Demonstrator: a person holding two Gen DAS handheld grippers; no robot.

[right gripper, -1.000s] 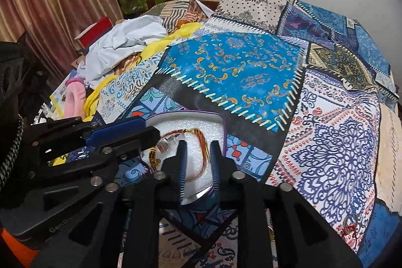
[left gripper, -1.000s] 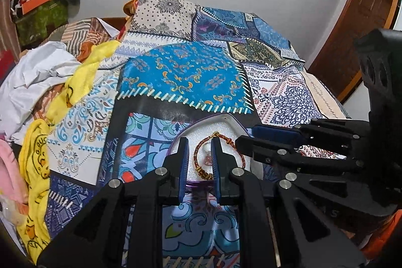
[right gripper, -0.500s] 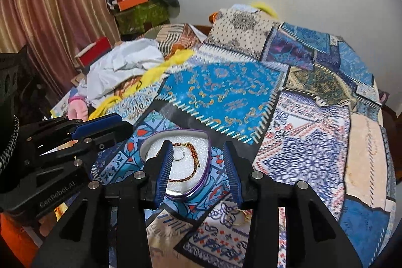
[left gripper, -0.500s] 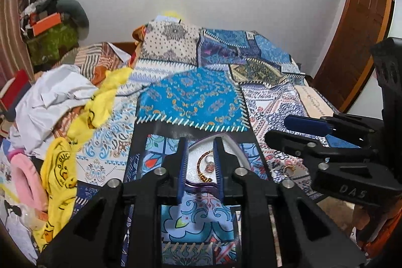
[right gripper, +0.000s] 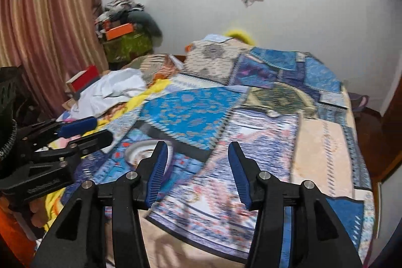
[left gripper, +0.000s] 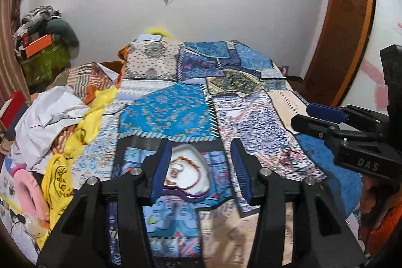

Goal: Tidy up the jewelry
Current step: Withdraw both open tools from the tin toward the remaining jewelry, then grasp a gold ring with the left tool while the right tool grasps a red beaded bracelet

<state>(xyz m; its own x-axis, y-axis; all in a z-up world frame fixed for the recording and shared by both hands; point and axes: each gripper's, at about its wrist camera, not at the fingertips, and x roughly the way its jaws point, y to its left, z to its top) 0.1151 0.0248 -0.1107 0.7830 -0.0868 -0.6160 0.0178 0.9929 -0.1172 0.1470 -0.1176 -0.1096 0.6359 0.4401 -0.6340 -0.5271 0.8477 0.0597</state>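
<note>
Patchwork bedspread [left gripper: 165,114] covers bed under both claws. Heart-shaped tray [left gripper: 198,192] lies on it, just beyond left claw [left gripper: 199,167], holding beaded bracelet [left gripper: 194,171] and ring [left gripper: 176,168]. Left claw, right claw [right gripper: 196,167]: jaws opening, nothing gripped.

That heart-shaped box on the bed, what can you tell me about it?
The heart-shaped box lies open and flat on the patchwork bedspread, with no lid in sight. Its rim looks purple and glossy, and the inside is white. In it lie a reddish-gold beaded bracelet, looped along the heart's outline, and what may be a small ring. Nothing grips it: the left gripper hovers nearer the camera, jaws opening with nothing between them. The right wrist view shows the box only blurred.
</note>
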